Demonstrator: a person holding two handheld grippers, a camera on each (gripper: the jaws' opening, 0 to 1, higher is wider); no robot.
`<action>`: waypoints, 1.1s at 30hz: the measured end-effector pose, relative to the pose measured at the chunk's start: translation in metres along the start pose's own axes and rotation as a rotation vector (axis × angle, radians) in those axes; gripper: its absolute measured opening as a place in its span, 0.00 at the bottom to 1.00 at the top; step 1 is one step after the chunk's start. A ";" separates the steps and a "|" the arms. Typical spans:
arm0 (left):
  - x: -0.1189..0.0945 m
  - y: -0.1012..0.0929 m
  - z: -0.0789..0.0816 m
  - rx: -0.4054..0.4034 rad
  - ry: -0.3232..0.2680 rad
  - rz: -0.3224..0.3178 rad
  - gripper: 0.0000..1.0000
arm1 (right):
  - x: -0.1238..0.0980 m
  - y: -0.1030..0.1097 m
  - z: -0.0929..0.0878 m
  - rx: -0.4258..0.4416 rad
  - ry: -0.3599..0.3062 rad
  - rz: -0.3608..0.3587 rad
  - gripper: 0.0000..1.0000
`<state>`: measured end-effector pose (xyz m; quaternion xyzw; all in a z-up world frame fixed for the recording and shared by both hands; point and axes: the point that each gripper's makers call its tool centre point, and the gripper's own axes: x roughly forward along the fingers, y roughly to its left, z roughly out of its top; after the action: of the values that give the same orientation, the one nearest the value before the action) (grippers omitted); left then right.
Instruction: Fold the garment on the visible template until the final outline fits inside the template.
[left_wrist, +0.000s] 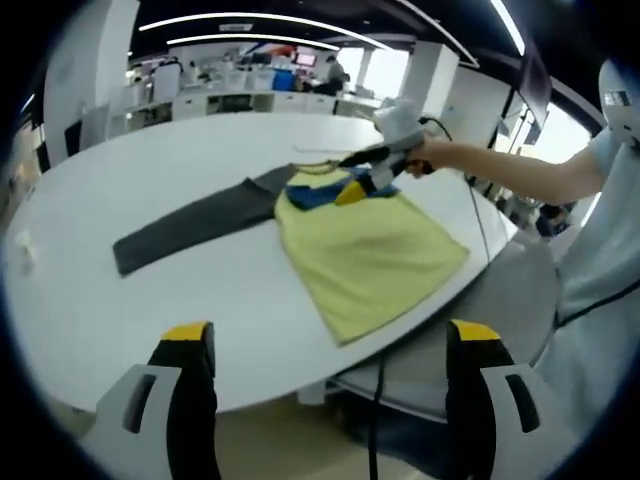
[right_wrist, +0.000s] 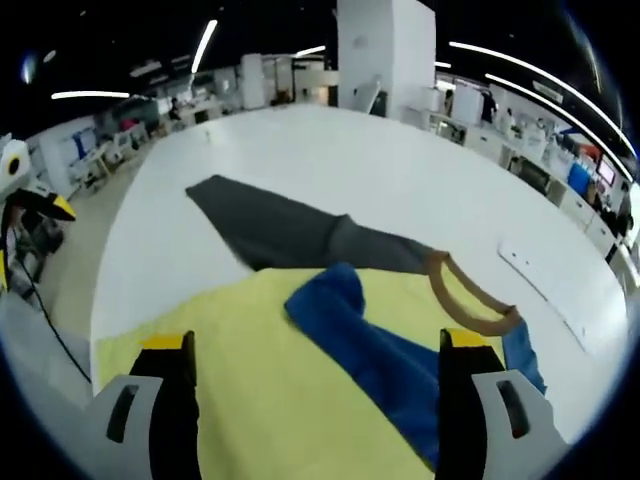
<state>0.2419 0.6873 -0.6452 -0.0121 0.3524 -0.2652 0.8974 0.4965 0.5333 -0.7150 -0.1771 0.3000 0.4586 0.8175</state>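
A yellow garment (left_wrist: 365, 250) lies flat at the near edge of the white table (left_wrist: 200, 290). Its blue sleeve (left_wrist: 315, 193) is folded across the chest, beside a brown collar (right_wrist: 475, 305). A dark grey strip of cloth (left_wrist: 190, 225), which looks like the other sleeve, stretches away from the shoulder. My right gripper (left_wrist: 352, 188), held by a person's hand, hovers over the collar area. In its own view the right gripper (right_wrist: 316, 345) is open above the yellow cloth (right_wrist: 290, 420) and the blue sleeve (right_wrist: 370, 350). My left gripper (left_wrist: 330, 335) is open off the table's near edge, holding nothing.
A thin white strip (right_wrist: 550, 285) lies on the table beyond the collar. A small white scrap (left_wrist: 20, 250) sits near the left edge. A person's arm and sleeve (left_wrist: 590, 190) reach in from the right. Desks and chairs stand behind the table.
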 end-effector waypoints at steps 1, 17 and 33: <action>0.000 0.000 0.000 0.001 -0.002 0.000 0.92 | 0.001 0.004 -0.001 0.007 -0.001 0.003 1.00; -0.004 -0.001 -0.004 -0.004 0.003 0.009 0.93 | -0.010 0.002 -0.008 0.049 -0.030 -0.009 0.97; 0.000 -0.011 -0.001 0.007 -0.002 -0.007 0.94 | -0.066 0.008 -0.015 0.049 -0.083 -0.034 1.00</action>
<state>0.2368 0.6781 -0.6436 -0.0105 0.3507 -0.2694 0.8969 0.4588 0.4864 -0.6836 -0.1429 0.2741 0.4441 0.8410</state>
